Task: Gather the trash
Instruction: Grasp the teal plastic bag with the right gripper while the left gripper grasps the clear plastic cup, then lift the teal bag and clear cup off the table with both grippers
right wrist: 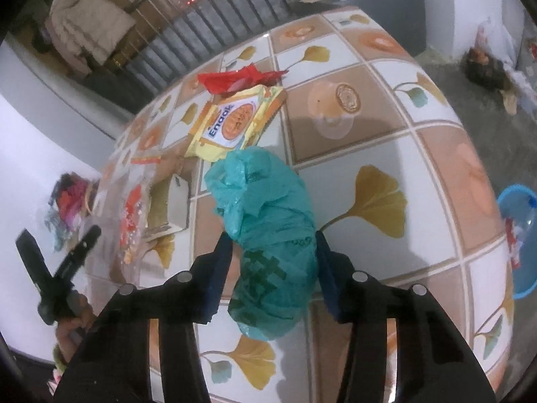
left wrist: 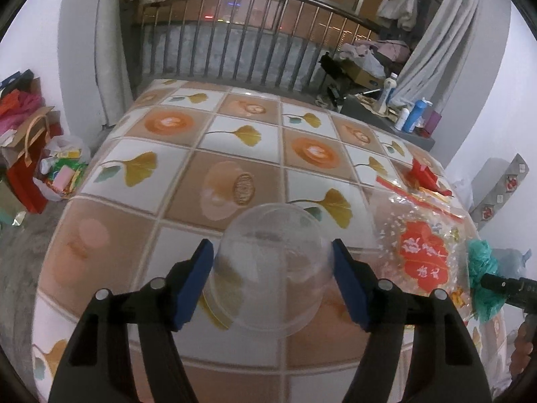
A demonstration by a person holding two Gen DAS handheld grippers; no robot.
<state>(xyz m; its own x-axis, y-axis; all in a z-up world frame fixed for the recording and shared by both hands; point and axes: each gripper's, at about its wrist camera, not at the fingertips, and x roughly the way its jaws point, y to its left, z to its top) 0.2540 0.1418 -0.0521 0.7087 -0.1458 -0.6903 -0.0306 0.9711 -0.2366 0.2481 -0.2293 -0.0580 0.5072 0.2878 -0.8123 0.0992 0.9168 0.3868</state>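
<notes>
A clear plastic cup sits between the blue pads of my left gripper, wide rim toward the camera, and both pads press its sides. Whether it rests on the tiled leaf-pattern tablecloth or is lifted is not clear. My right gripper is shut on a crumpled teal plastic bag above the table. That bag also shows at the right edge of the left wrist view. Still on the cloth lie a clear wrapper with a red flower print, a yellow Enaak packet, a red wrapper and a small white carton.
A metal railing runs behind the table. Paper and plastic bags crowd the floor at the left. Bottles stand on a grey shelf at the back right. A blue basin sits on the floor beside the table.
</notes>
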